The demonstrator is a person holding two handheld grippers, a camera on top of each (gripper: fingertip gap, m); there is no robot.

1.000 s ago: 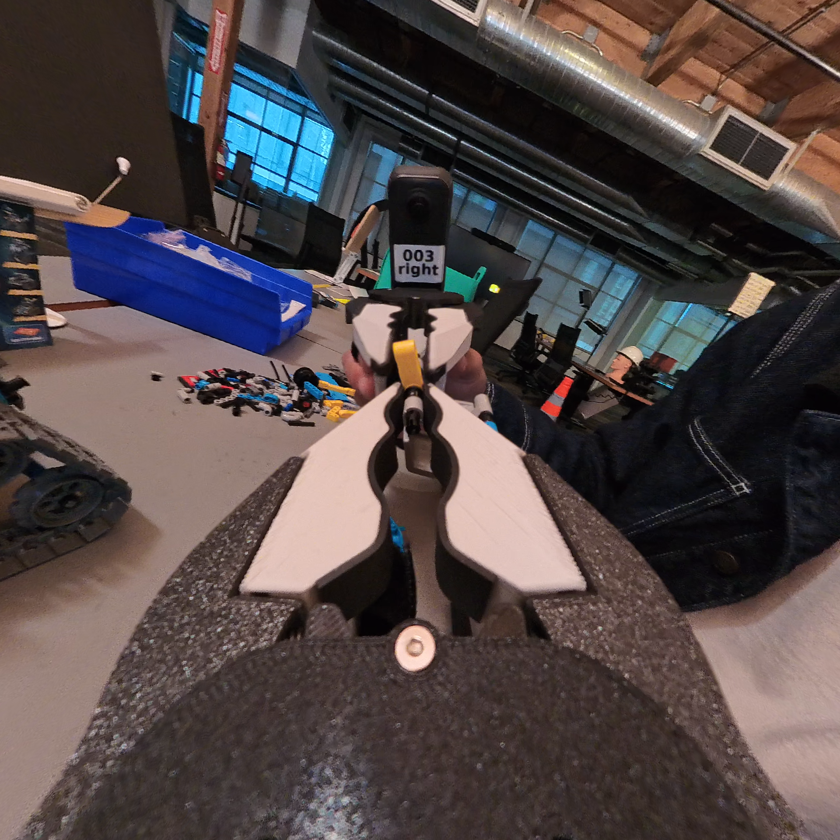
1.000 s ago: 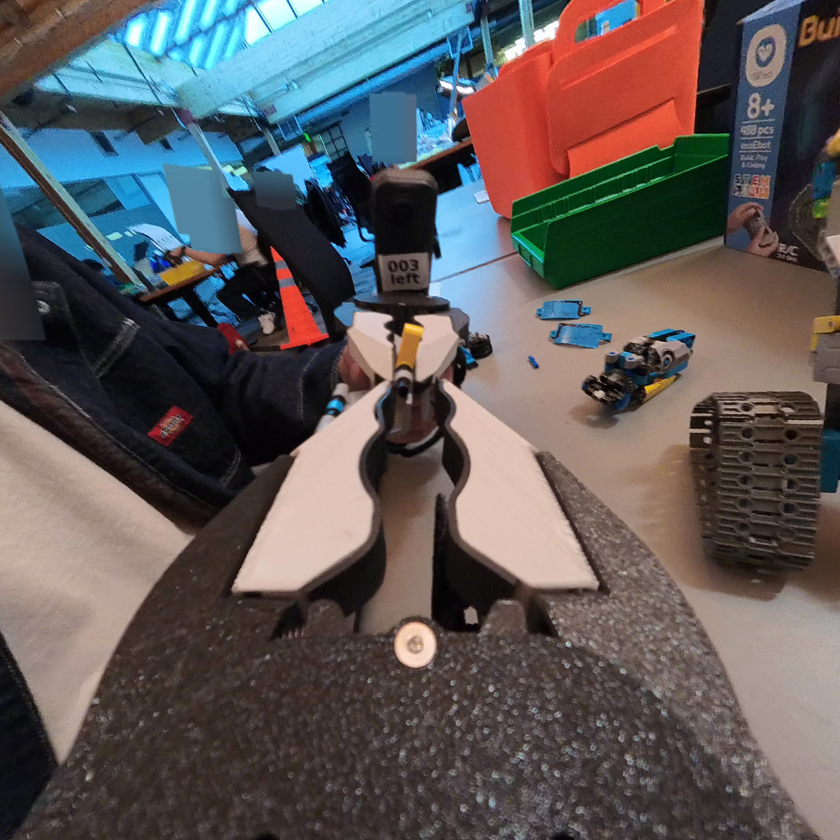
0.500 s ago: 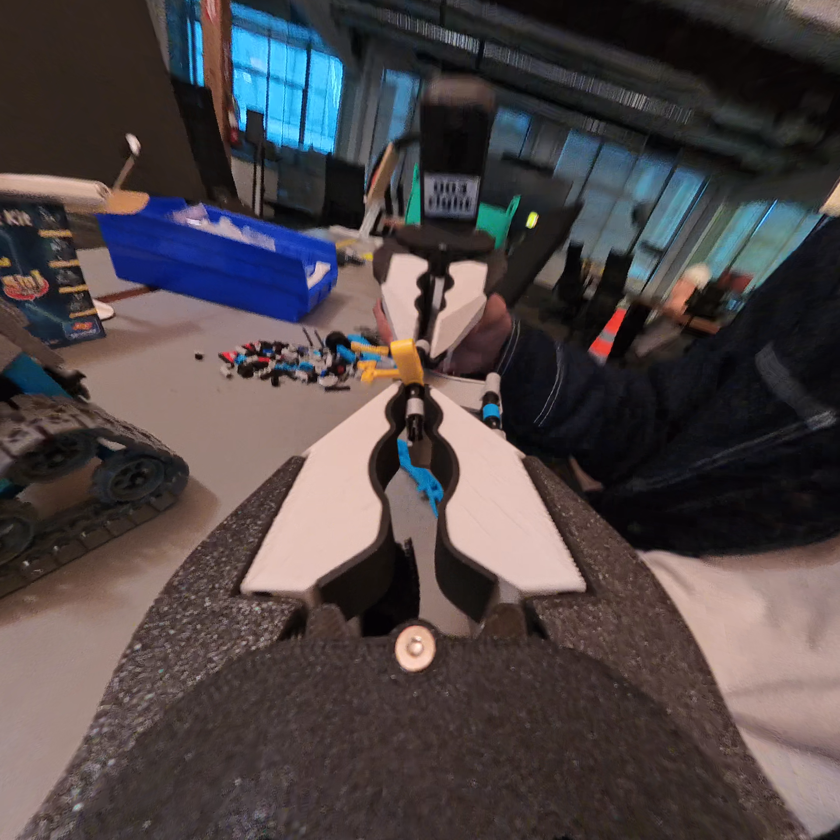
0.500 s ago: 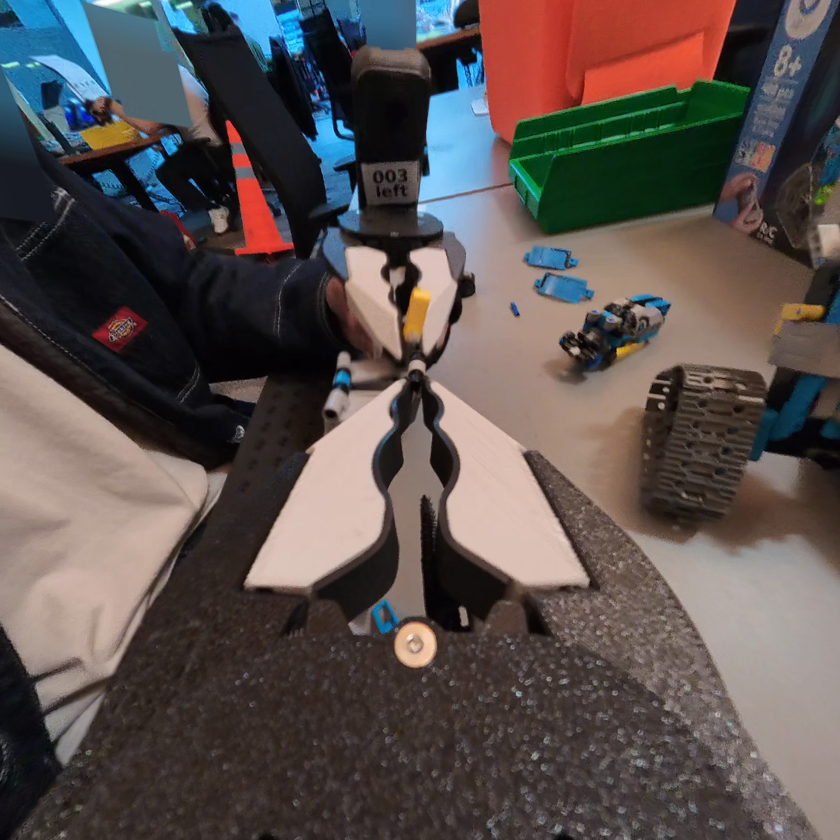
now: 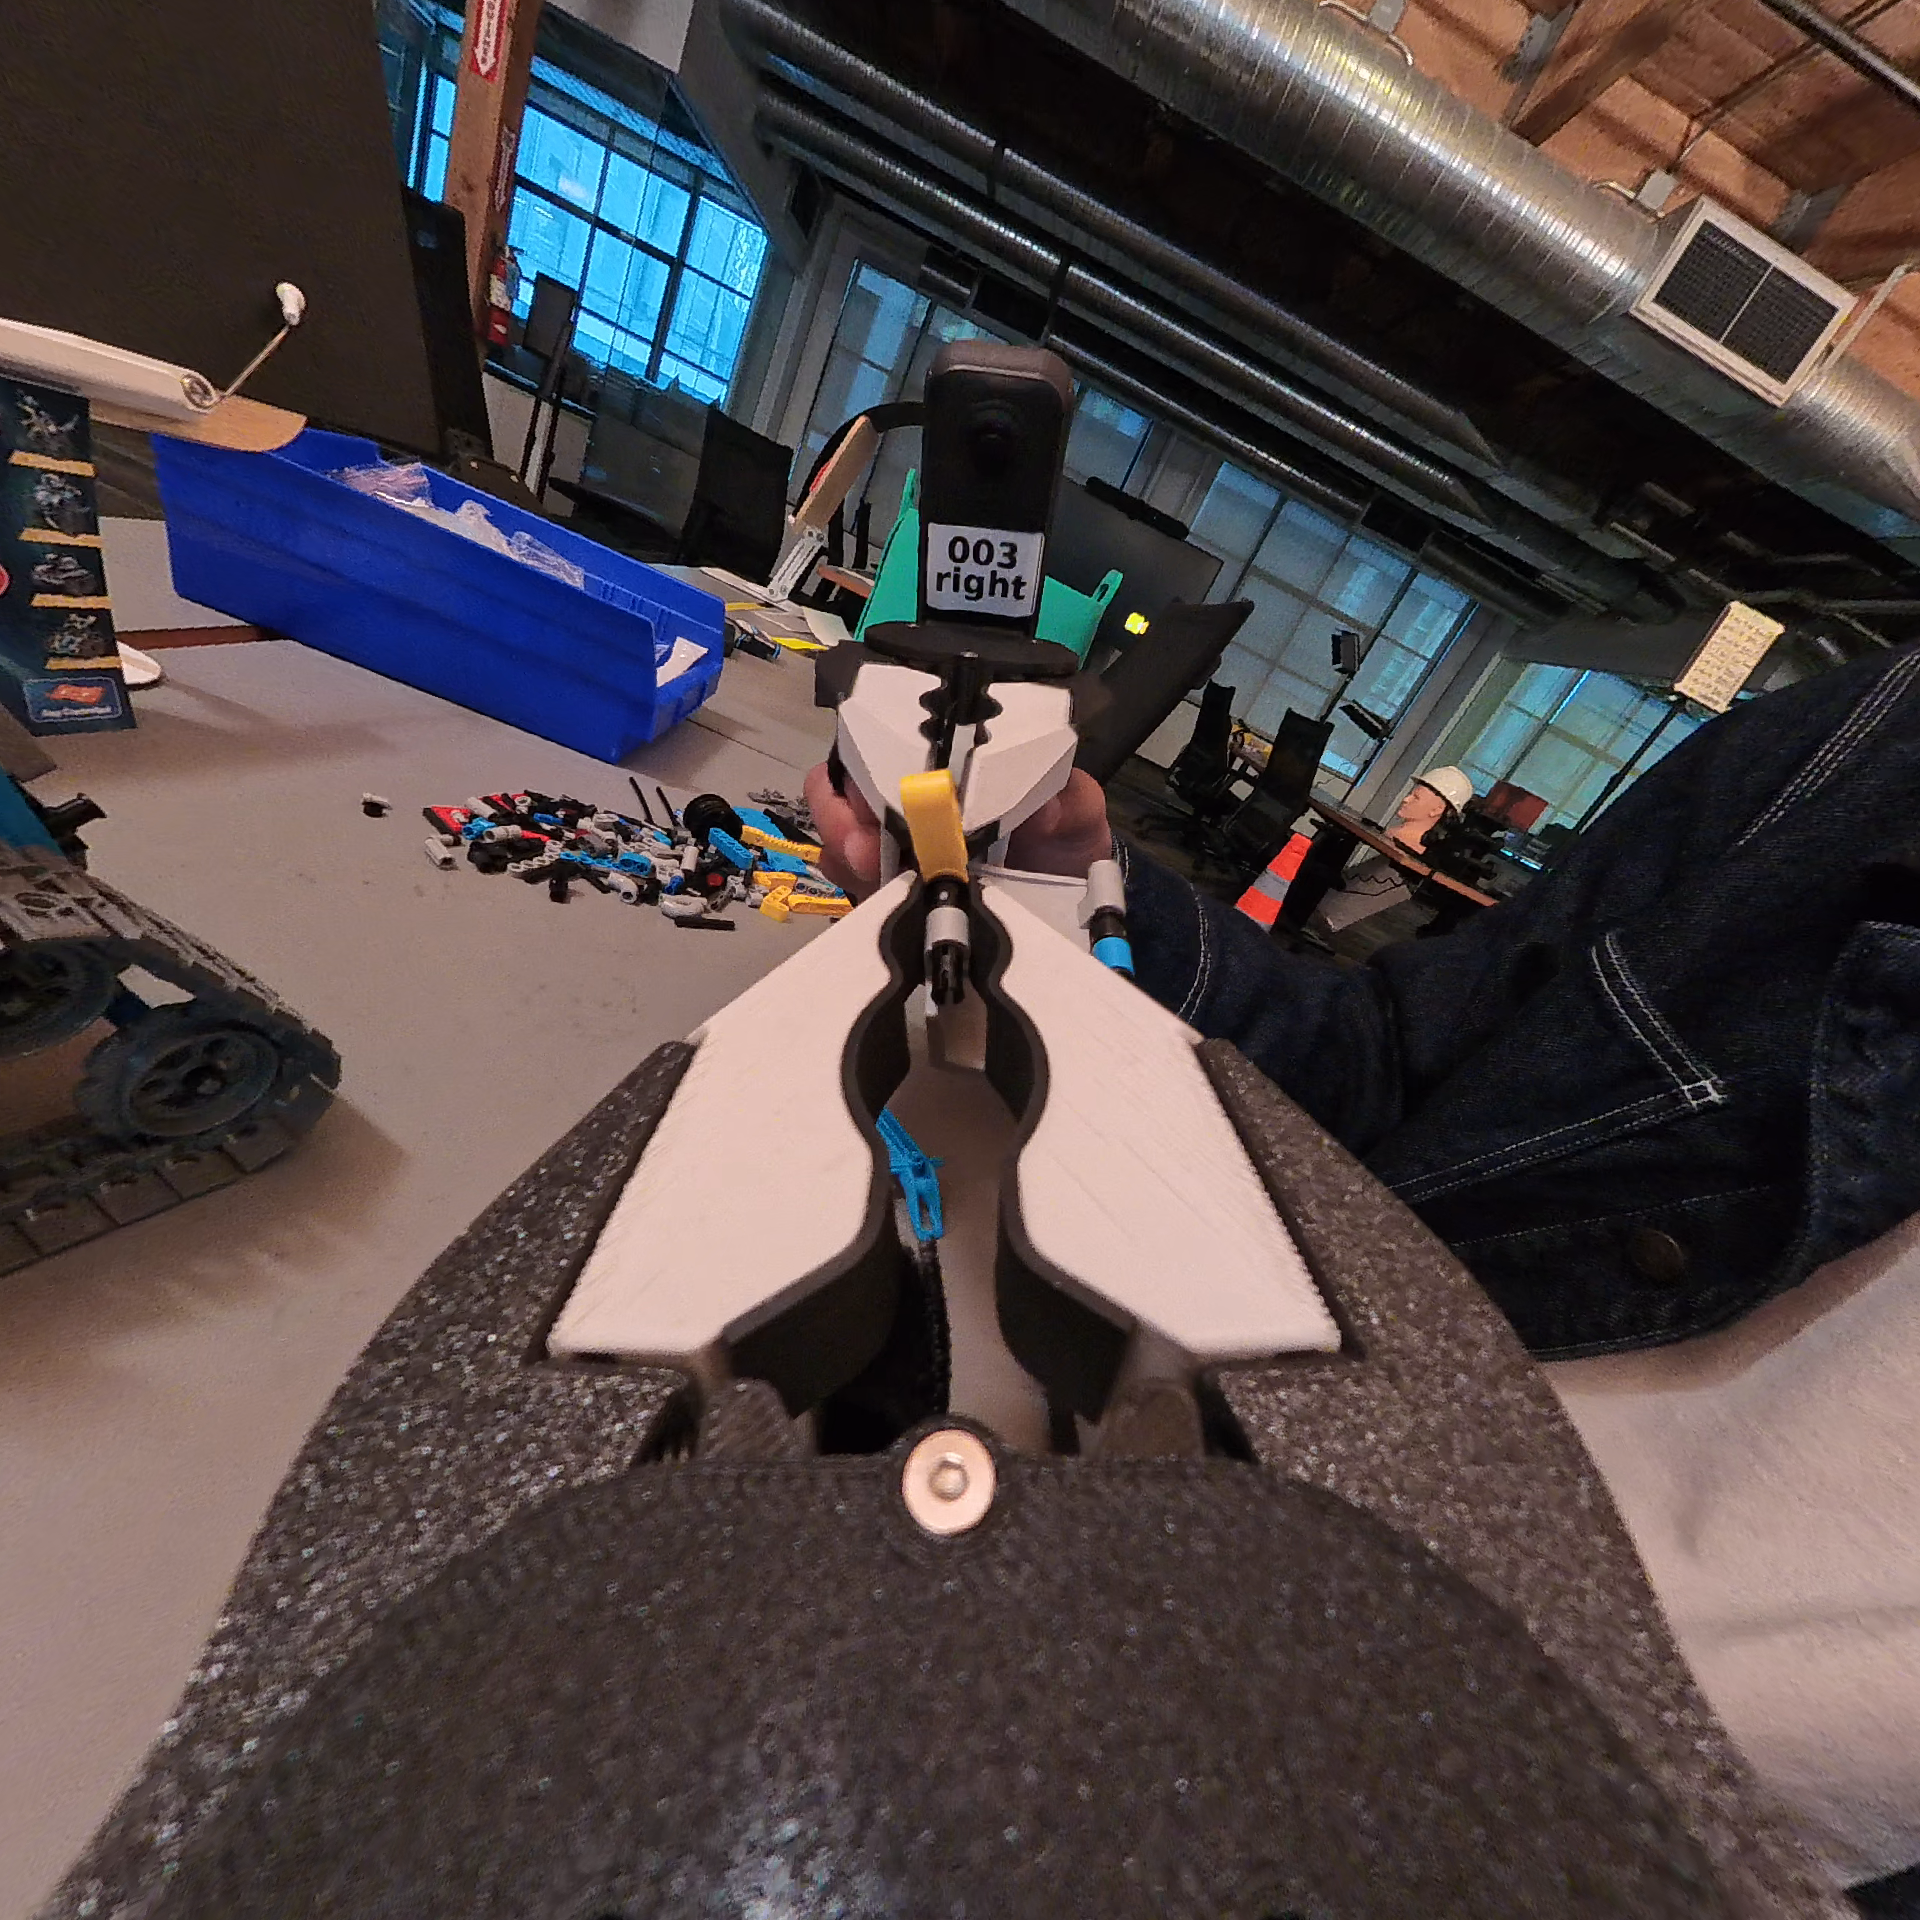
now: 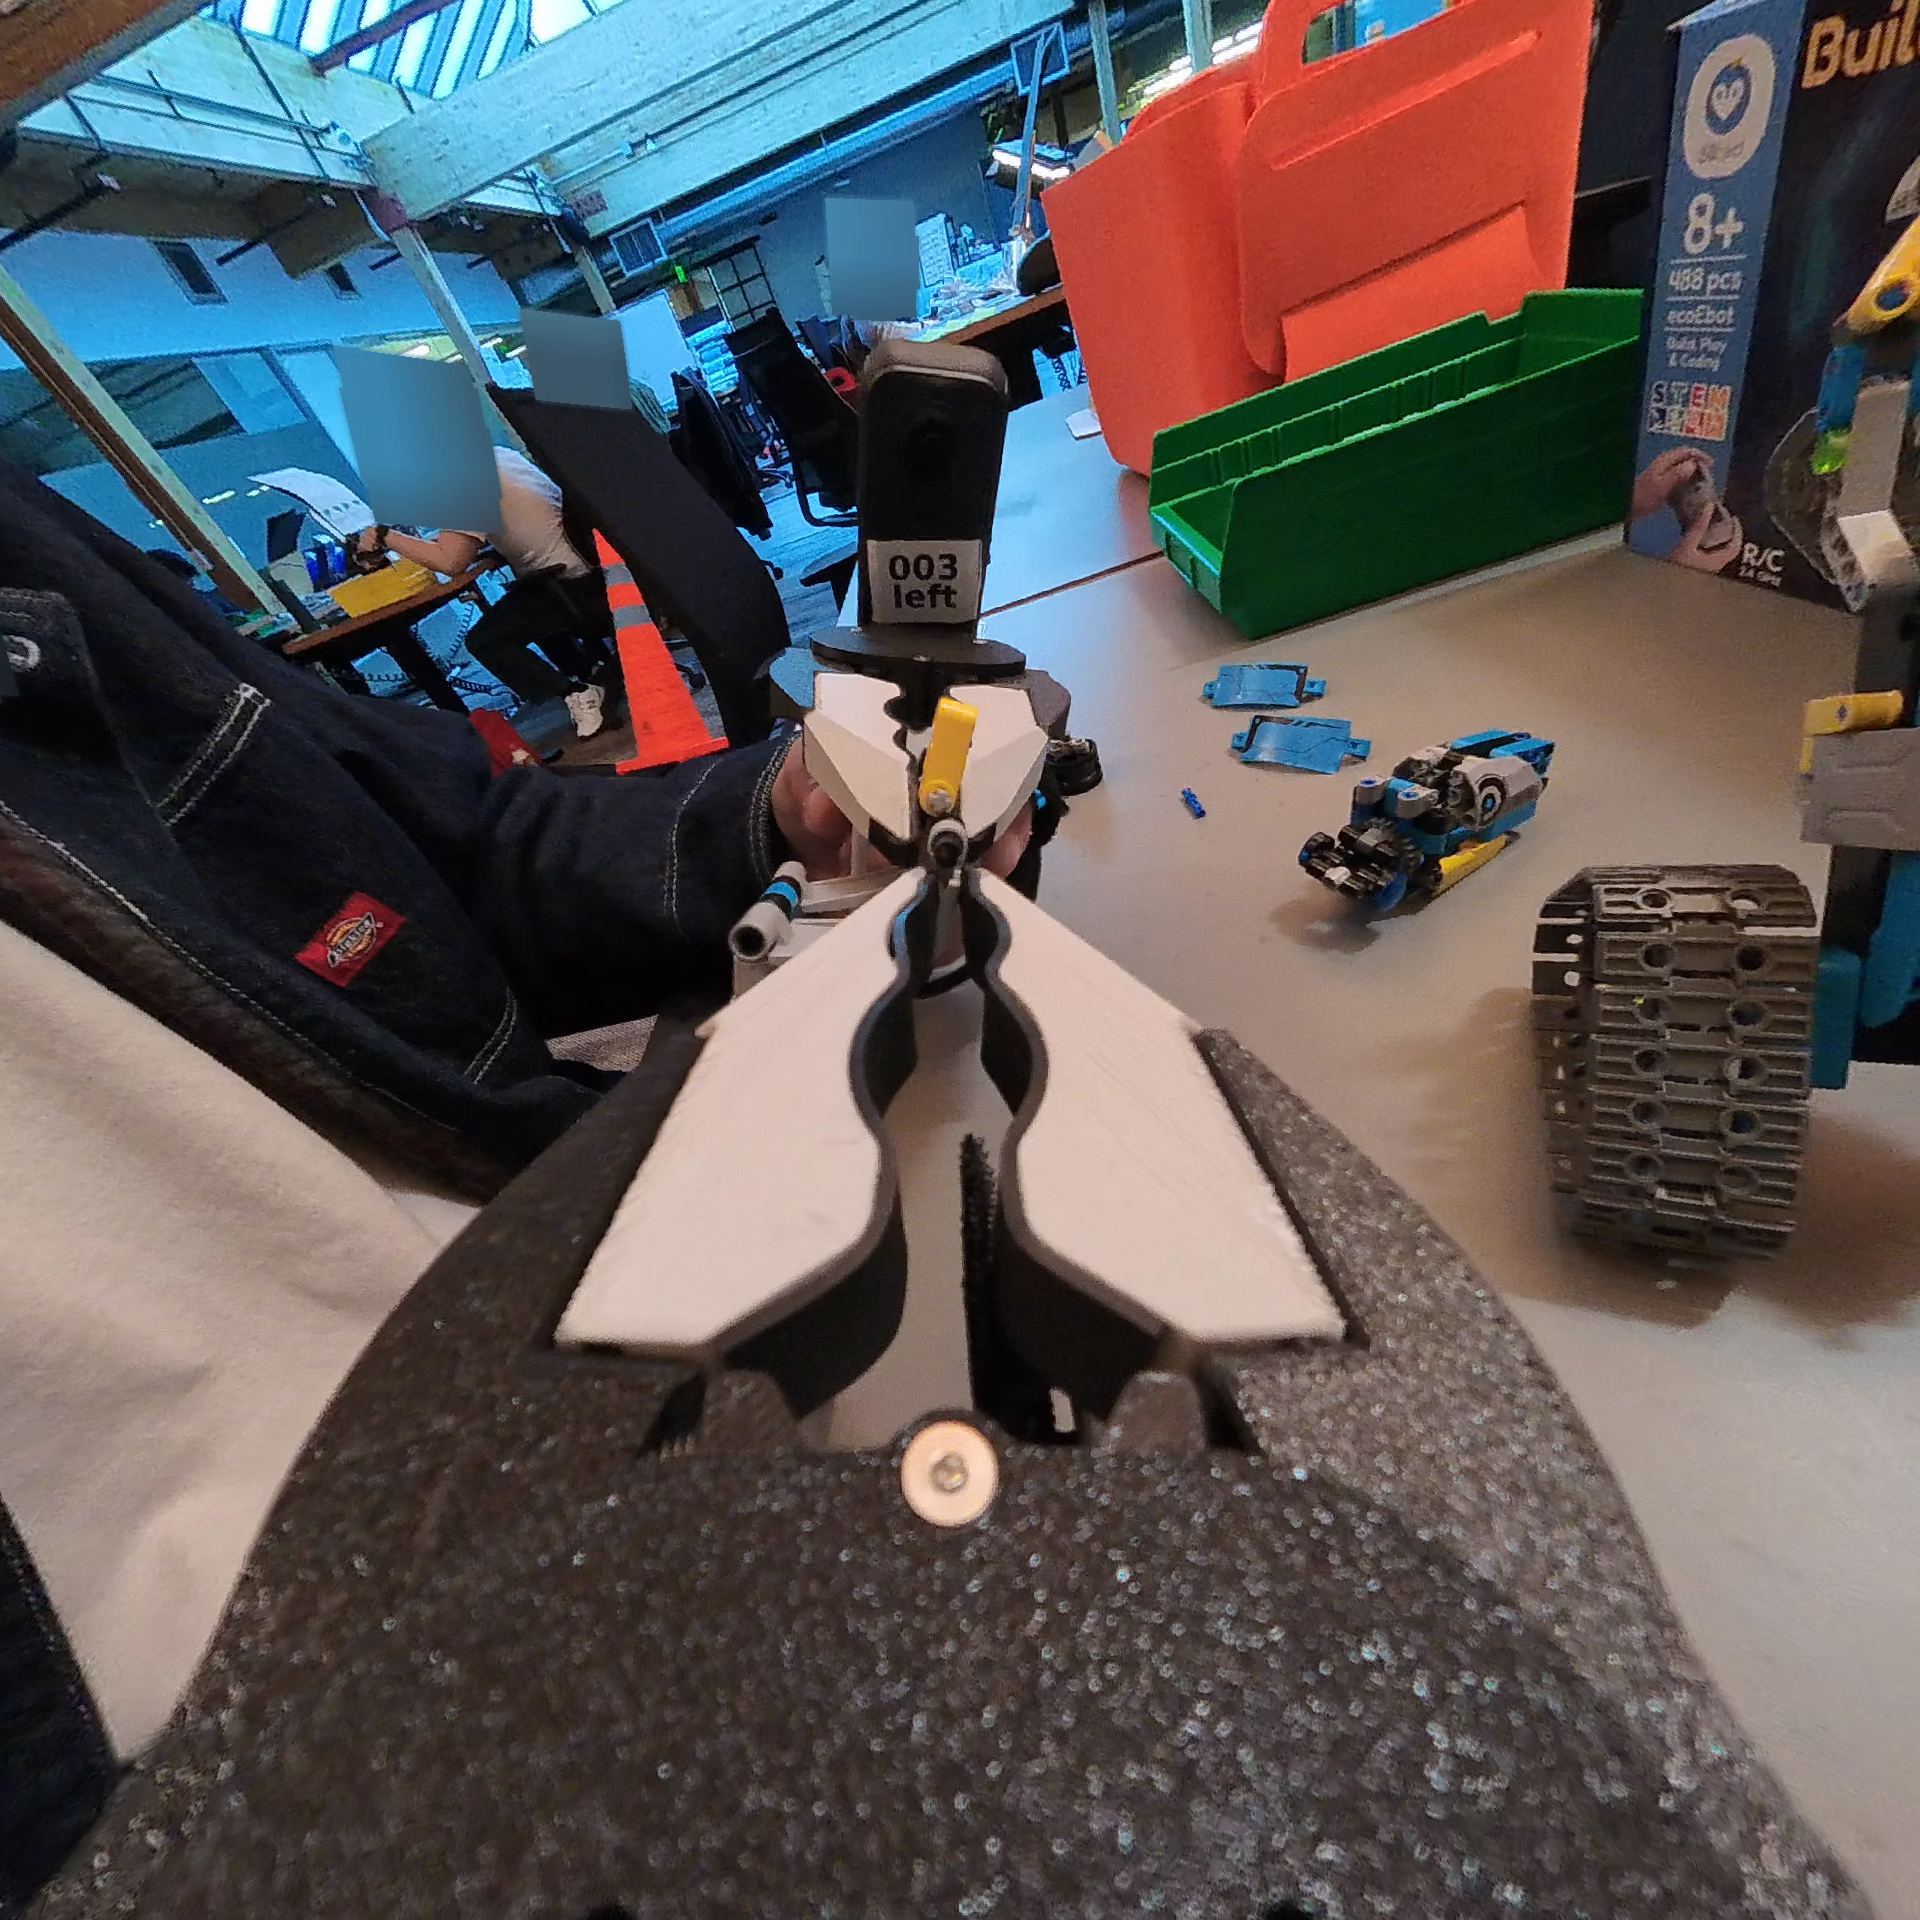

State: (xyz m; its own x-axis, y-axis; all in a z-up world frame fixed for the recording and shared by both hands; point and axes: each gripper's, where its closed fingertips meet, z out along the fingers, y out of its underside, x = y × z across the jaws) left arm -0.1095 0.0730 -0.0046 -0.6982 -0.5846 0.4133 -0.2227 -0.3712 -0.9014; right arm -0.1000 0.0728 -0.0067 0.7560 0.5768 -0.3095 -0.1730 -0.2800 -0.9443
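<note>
The bin [image 5: 436, 613] is blue, another bin [image 6: 1382, 457] green, the bag [image 6: 1299, 197] behind it orange. A yellow beam [image 5: 932, 821] meets white-and-black fingers [image 5: 769, 1122]. The tread [image 6: 1673, 1060] is grey, the sleeve [image 5: 1558, 1039] dark denim with pale stitching, the cone [image 6: 649, 675] orange with grey bands.

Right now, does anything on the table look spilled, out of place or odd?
Mostly tidy. Loose building pieces lie scattered on the table before the blue bin, not inside it. Nothing looks damaged.
</note>
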